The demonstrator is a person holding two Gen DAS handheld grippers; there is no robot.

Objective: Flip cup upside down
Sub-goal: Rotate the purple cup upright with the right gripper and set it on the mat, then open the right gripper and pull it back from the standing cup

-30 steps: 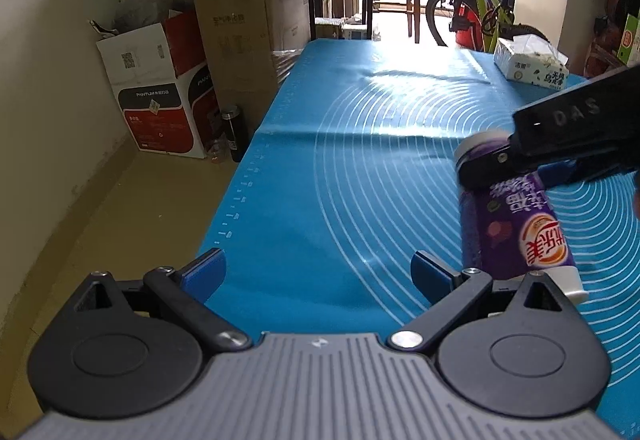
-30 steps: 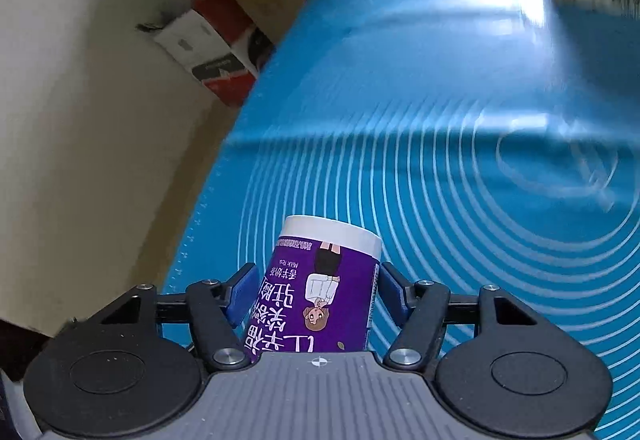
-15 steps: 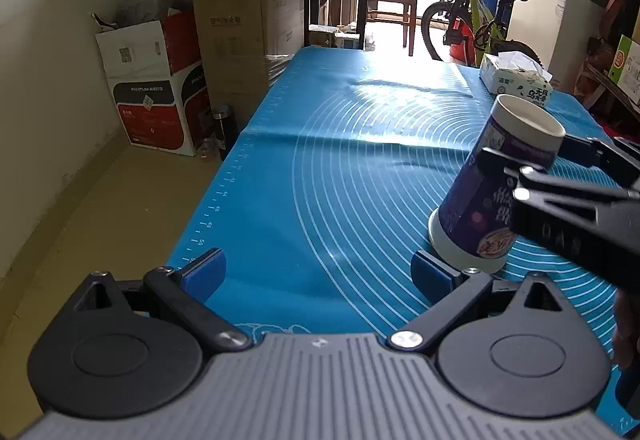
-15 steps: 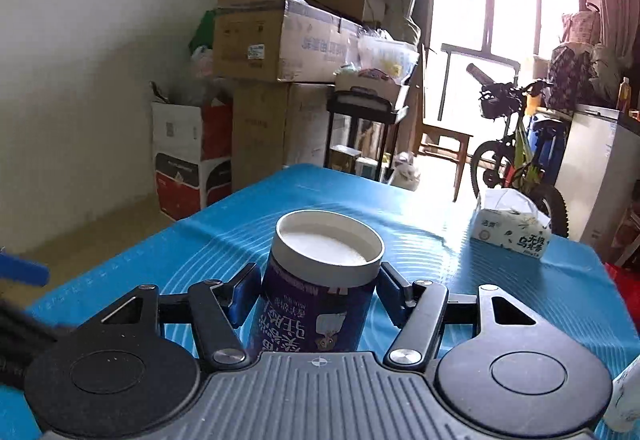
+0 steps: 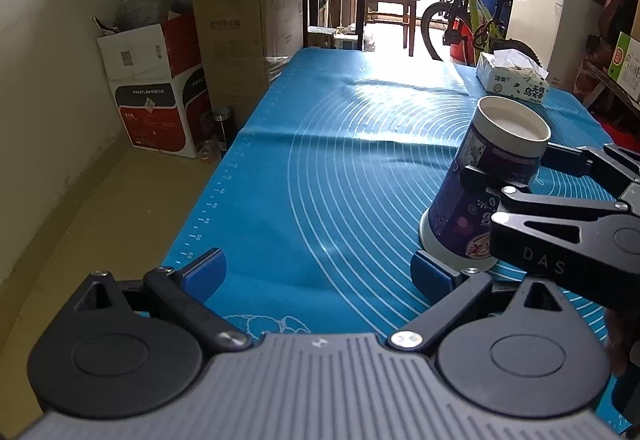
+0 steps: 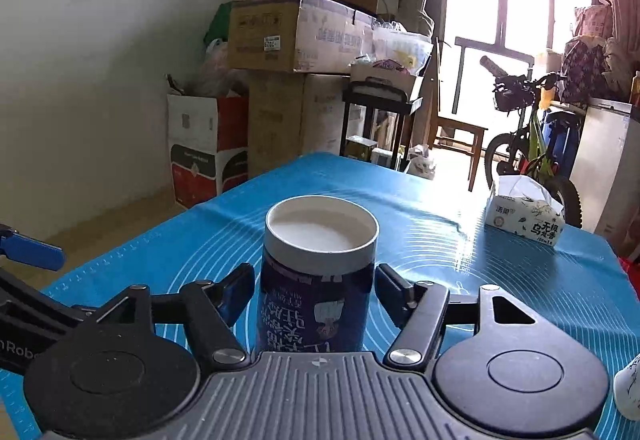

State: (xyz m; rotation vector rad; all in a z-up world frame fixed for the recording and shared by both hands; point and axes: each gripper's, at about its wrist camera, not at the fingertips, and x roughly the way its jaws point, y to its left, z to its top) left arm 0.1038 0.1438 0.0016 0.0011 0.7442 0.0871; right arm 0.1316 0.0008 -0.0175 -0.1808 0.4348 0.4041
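Main danger now: tipping the cup [image 5: 456,228] at the moment of letting go. Standing mouth down on the blue mat of the table [image 5: 320,160], white recessed base up, so apparently turned over already. Looks a little tilted in the left wrist view, but possibly only from the fisheye lens; hard to say if the wide rim lies flat all around. If not flat, could rock or fall over once free.

Second danger: dragging. Opening unevenly, or pulling back before both pads are clear, could catch the paper wall and slide or overturn the light cup. Squeezing too hard could also dent the thin wall. Better to open fully first, then to draw back straight along the fingers, low and slow.

Third danger: the left gripper [image 5: 318,270] just in front of the cup's rim, one blue pad very near to it. Moving forward or to the right from there could knock the cup. Better kept apart.

Right gripper [image 6: 316,280]: narrowly set around the upper half of the cup, one pad on each side, either touching the wall or just beside it. Impossible to tell whether clamped or already released.

Left gripper: spread wide, holding nothing, touching nothing visible.

Tissue box [image 6: 524,216] well apart at the far side, no obstacle.
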